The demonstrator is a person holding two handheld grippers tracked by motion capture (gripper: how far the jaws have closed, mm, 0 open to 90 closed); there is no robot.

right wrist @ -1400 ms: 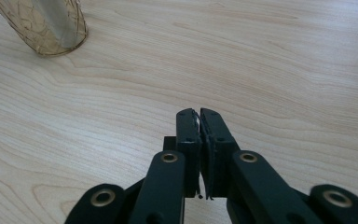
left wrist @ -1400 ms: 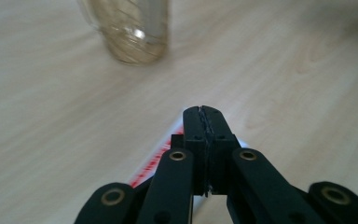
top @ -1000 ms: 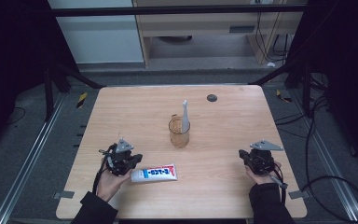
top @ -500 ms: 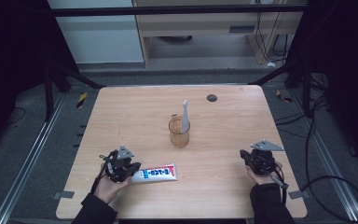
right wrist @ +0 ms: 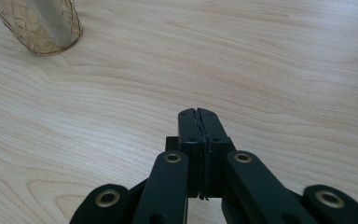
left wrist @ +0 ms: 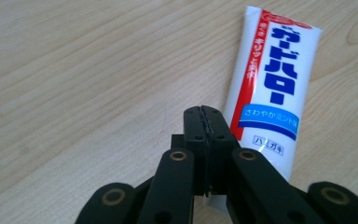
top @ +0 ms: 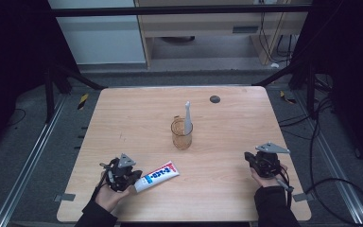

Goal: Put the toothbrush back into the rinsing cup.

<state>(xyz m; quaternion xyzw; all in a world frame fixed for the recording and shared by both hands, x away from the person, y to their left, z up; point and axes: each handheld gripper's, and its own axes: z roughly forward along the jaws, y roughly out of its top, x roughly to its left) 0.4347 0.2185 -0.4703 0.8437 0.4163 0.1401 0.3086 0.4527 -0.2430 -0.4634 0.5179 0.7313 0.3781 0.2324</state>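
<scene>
1. A light wooden table (top: 227,142) with rounded corners stands in the middle of the room.
2. Grey carpeted floor (top: 28,142) surrounds the table.
3. Metal rails (top: 26,165) run along the floor on either side of the table.
4. Beyond the table's far edge stands a pale wooden desk (top: 208,23), beside a white cabinet (top: 99,33).
5. Black cables (top: 321,156) trail over the floor right of the table.
6. Dark curtains (top: 9,47) flank the table, and their areas are dim.

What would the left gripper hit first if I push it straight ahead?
Probably bare table: the shut left gripper points just beside the toothpaste tube, which lies to its right. It may graze the tube's edge; depth is unclear.
</scene>
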